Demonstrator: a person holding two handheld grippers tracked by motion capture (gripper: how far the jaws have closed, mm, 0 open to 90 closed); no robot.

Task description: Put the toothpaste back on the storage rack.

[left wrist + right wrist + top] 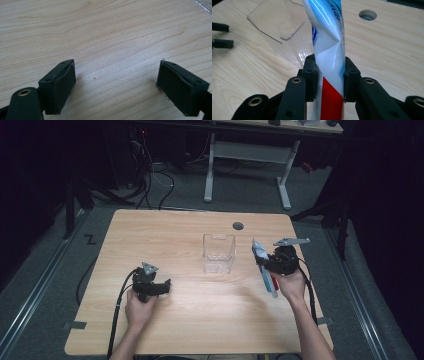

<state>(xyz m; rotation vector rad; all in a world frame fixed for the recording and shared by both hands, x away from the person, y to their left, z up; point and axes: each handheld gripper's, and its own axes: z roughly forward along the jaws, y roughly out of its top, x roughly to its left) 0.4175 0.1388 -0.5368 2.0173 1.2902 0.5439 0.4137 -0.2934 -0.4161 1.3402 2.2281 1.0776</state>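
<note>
Squarely between right hand-held gripper (329,75) pads: toothpaste tube (329,50).

Bright table (200,320) amid dark surroundings; glare on the tube (329,37).

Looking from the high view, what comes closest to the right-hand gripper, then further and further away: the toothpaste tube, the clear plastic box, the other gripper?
1. Toothpaste tube: clamped in the right gripper itself.
2. Clear plastic box: mid-table, just to its left.
3. Left gripper: farthest, across the table on the left side.
</note>
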